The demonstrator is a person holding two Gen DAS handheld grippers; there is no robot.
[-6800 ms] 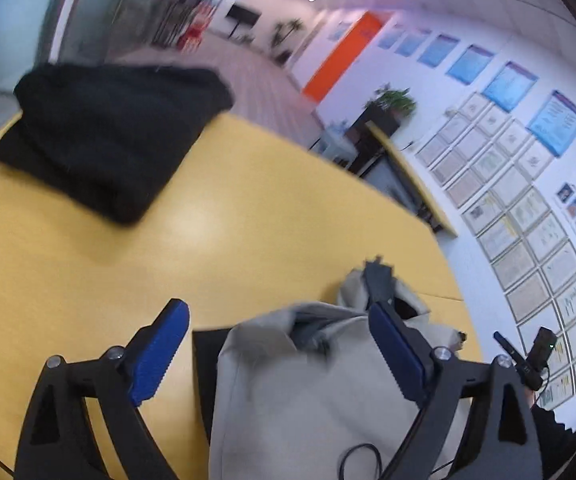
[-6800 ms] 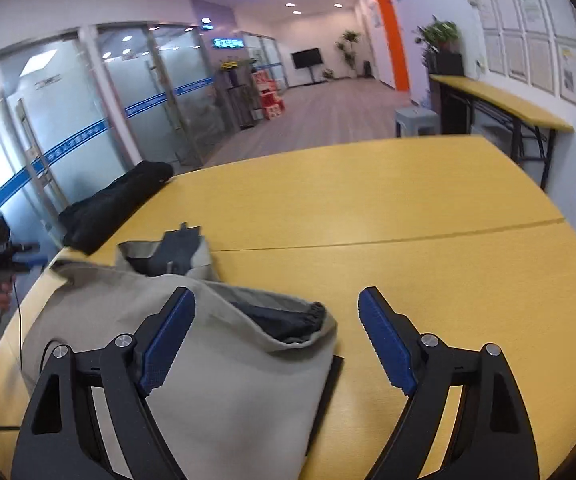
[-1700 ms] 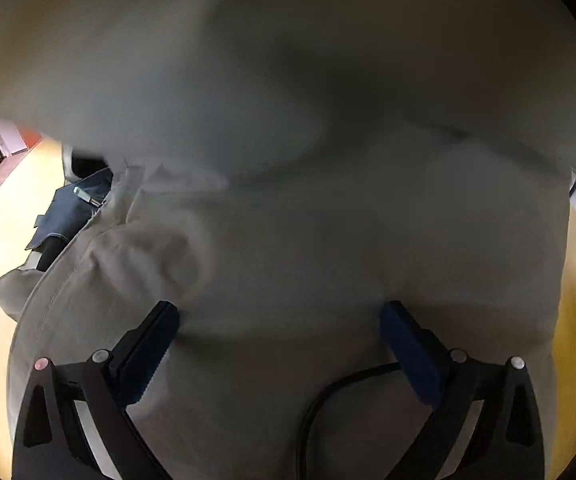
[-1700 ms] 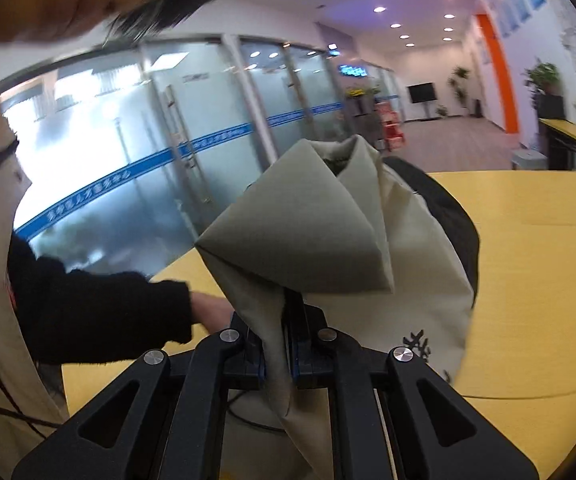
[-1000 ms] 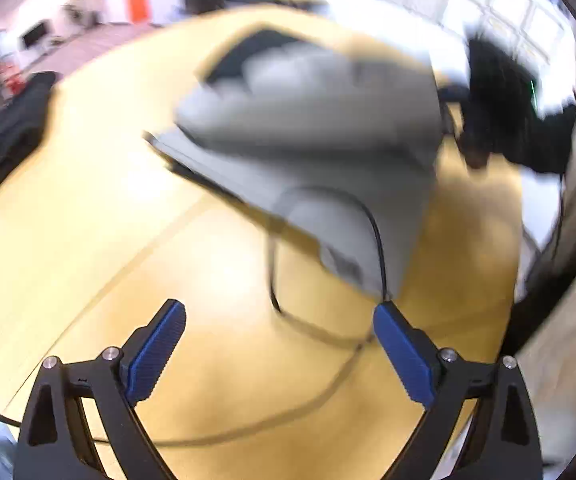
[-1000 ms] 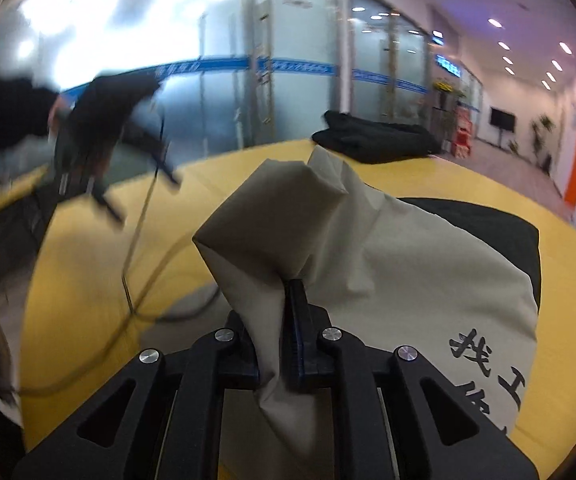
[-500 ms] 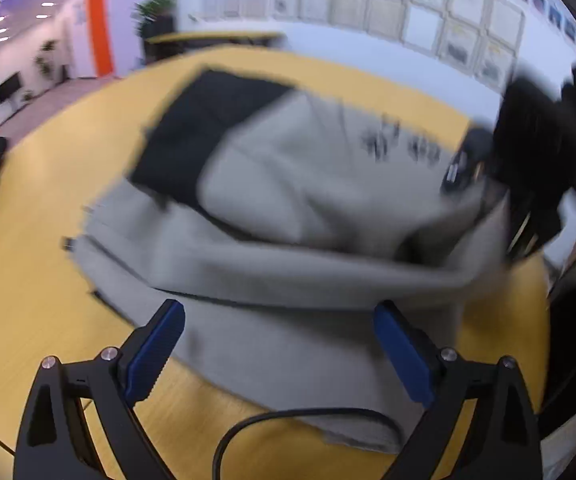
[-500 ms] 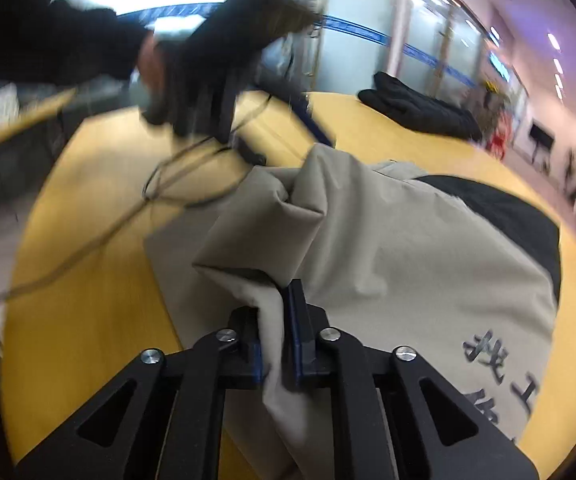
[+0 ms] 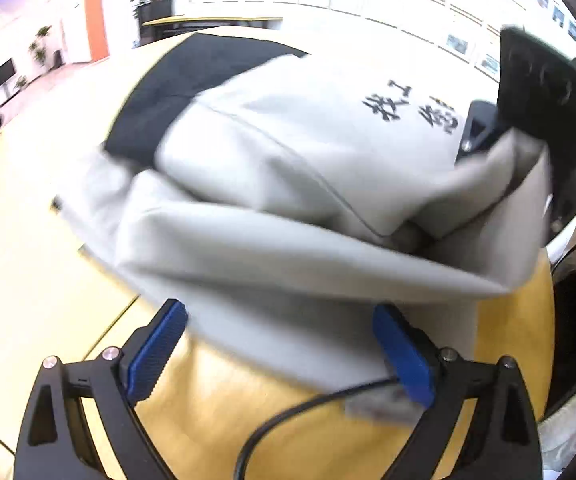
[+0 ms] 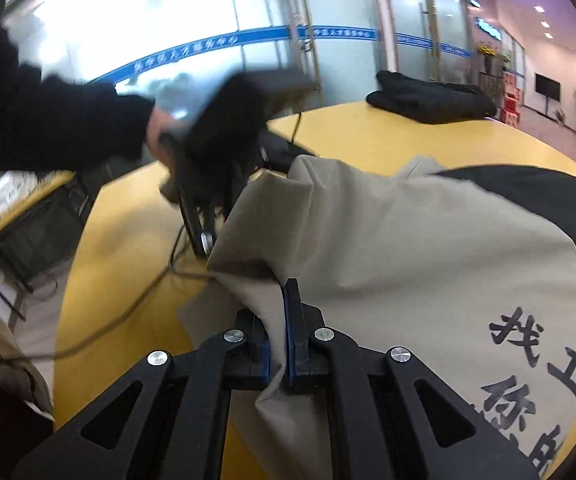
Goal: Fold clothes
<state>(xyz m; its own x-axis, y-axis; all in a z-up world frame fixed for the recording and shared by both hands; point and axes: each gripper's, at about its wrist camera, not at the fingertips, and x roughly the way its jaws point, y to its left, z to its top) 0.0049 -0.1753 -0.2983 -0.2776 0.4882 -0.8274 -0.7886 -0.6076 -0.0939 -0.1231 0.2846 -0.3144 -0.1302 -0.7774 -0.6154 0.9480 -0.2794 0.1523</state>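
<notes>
While my right gripper [image 10: 277, 332] has its fingers pinched tight on a bunched edge of the beige garment [image 10: 388, 264], I have the left gripper [image 9: 279, 344] with its fingers spread wide, hovering at the near hem and gripping nothing. That garment lies heaped across the yellow surface [image 9: 27, 240], a black panel [image 9: 191, 80] showing at its far side. To do this step well, I judge I should close the left fingers on the loose hem, level with the right-hand pinch, then draw both corners taut before laying the fold, keeping clear of the black cable [image 9: 288, 412] trailing under the cloth. Black Chinese characters [image 10: 528, 368] are printed on the fabric; I read "找工" fairly surely, the rest probably "作", though blur and cropping leave me unsure. A blue strip with white writing crosses the glass wall [image 10: 207, 46], illegible here.
</notes>
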